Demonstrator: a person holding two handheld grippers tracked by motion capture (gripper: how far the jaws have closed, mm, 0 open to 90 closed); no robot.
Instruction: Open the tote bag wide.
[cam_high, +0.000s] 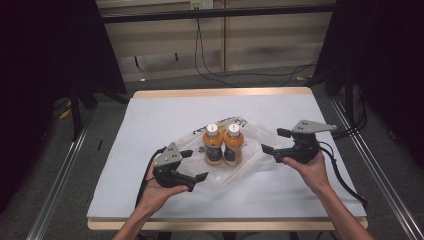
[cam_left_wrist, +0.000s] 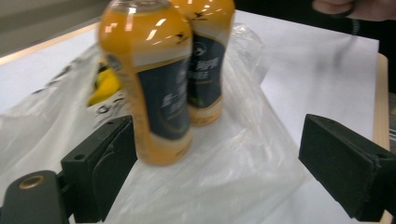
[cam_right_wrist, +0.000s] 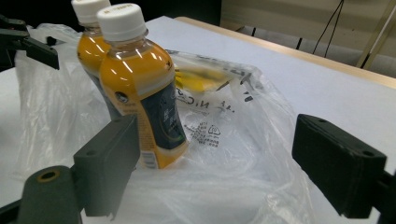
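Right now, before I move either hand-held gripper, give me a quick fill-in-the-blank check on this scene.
1. The two orange bottles stand upright on a clear plastic ____.
2. Each bottle has a ____ cap.
3. The jaws of the left hand-held gripper and the right hand-held gripper are both ____.
4. The bag lies on a table covered in ____ cloth.

Missing words: bag; white; open; white

Two orange bottles (cam_high: 223, 144) — upright, side by side

A white sheet (cam_high: 165, 115) is covering the wooden table (cam_high: 220, 92); black cables (cam_high: 210, 72) are lying, seemingly loose, on the floor behind.
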